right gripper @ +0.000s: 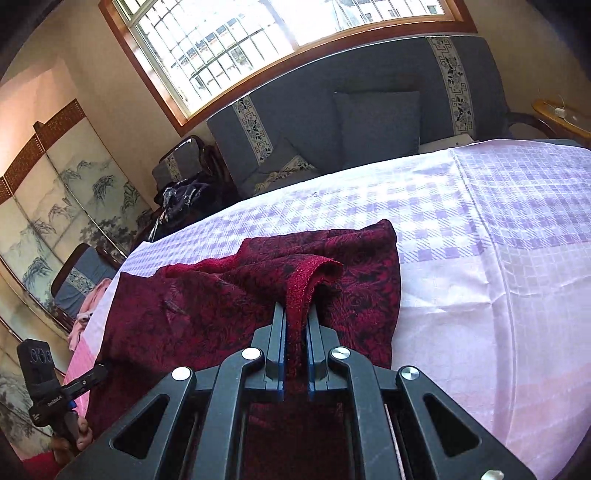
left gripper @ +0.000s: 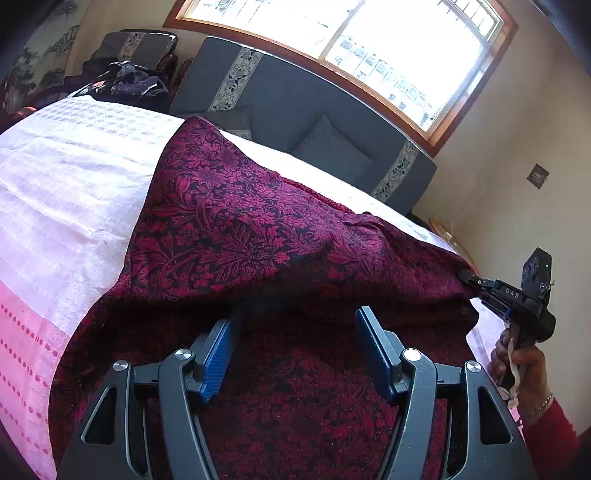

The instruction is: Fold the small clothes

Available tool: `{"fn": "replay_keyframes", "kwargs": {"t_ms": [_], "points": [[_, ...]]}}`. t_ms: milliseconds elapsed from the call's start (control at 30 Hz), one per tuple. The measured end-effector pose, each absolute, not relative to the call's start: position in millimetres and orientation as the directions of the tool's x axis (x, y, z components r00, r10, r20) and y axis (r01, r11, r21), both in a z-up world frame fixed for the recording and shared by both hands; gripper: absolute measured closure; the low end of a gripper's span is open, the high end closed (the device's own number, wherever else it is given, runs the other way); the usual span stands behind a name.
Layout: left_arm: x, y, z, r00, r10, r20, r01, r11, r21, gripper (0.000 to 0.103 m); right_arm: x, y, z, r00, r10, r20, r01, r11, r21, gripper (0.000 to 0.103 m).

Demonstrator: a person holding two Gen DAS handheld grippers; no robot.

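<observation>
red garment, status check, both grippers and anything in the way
Left gripper open, nothing pinched. Right gripper shut on red garment edge, cloth partly lifted off checked tablecloth. Nothing in the way.

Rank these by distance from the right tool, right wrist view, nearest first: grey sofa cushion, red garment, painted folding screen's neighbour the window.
1. red garment: clamped in the right tool, lying on the checked cloth just ahead.
2. grey sofa cushion: upright on the sofa beyond the table's far edge, right of centre.
3. window: on the wall above and behind the sofa, top of view.
</observation>
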State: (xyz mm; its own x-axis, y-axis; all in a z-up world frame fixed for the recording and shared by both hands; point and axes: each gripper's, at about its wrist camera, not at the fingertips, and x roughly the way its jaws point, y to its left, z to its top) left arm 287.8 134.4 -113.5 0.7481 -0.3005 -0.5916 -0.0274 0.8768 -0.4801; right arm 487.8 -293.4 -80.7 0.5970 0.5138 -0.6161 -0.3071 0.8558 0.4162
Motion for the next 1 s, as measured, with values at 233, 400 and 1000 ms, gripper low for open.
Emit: {"fn": "replay_keyframes", "kwargs": {"t_ms": [233,400,1000], "points": [[290,153,-121,0.752,-0.310,-0.581,-0.079,0.834,-0.547,0.037,488,-283,-104,0.576,0.456,-0.678,-0.273,0.889,0.367,0.095],[283,152,-117,0.771,-0.273,-0.576,-0.084,0.853,-0.516,0.037,488,-274,-103,0.597,0.384,-0.704,-0.254,0.923,0.289,0.095],[286,119,-82,0.791,-0.161,-0.590,-0.035,0.951,-0.306,0.037,484,-254,-101,0.630,0.244,-0.737,-0.243,0.964,0.111,0.094]]}}
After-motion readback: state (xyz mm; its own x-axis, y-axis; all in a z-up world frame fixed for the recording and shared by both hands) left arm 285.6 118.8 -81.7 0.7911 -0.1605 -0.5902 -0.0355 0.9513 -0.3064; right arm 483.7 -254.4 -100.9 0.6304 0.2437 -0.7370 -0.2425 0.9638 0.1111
